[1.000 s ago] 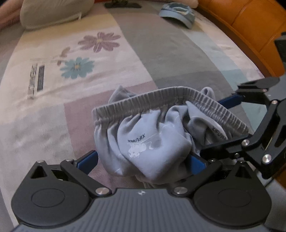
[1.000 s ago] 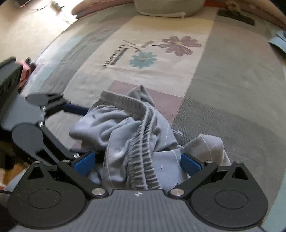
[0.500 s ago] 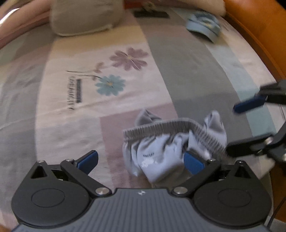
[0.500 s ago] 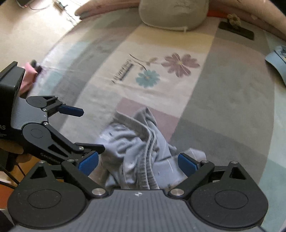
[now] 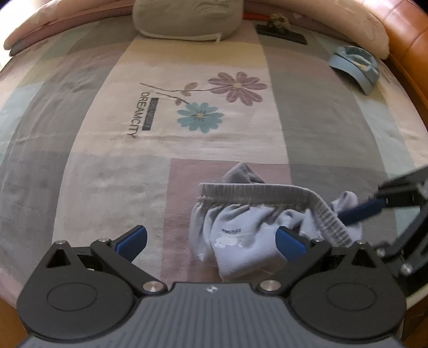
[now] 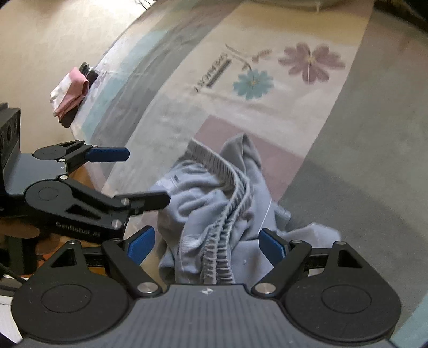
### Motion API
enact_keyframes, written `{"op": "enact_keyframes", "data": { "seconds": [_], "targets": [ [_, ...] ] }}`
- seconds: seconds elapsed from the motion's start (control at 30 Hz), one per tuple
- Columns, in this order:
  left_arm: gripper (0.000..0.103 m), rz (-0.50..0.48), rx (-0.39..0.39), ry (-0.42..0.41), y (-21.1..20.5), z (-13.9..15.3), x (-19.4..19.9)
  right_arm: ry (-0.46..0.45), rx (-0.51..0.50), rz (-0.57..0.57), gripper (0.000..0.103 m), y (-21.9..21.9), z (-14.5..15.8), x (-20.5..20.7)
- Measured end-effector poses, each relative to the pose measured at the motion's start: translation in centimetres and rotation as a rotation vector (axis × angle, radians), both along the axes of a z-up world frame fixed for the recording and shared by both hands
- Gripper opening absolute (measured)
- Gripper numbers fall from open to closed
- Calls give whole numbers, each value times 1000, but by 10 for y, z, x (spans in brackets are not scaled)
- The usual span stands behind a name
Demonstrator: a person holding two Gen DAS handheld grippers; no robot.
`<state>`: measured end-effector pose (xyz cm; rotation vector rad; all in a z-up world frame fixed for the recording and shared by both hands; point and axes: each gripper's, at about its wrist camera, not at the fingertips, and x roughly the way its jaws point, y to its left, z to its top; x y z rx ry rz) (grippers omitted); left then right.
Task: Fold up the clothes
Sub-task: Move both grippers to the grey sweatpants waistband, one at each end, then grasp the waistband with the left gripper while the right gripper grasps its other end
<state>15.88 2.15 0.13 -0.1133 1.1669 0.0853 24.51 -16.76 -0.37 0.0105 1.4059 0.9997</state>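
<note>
Right now the grey shorts (image 5: 256,230) lie crumpled on the bed (image 5: 107,187), on its pink patch below the printed flowers. The left gripper (image 5: 211,241) is spread wide above them, pinching nothing. The right gripper (image 6: 206,243) has just been narrowing yet stands apart, with the waistband (image 6: 227,214) between its pads, unpressed. A blue cap (image 5: 355,67) sits well apart.

Shorts (image 5: 240,235): pale blue-grey, grey ribbed waistband.
Bedspread (image 5: 133,174): grey, cream, pink and teal blocks, one purple flower, one blue.
Cap (image 5: 355,68): light blue.
Pillow (image 5: 187,18): beige.
Folded cloth (image 6: 69,93): pink and white.
Fingers (image 6: 140,242): blue pads, black arms.
</note>
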Motion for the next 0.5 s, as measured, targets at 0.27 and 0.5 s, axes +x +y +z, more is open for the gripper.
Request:
{"op": "enact_keyframes", "data": {
  "seconds": [0.27, 0.5],
  "targets": [
    [101, 17, -72, -24, 11, 0, 2, 94, 93, -11, 89, 2, -16, 2],
    [101, -195, -99, 48, 12, -14, 32, 81, 151, 84, 89, 13, -22, 4]
  ]
}}
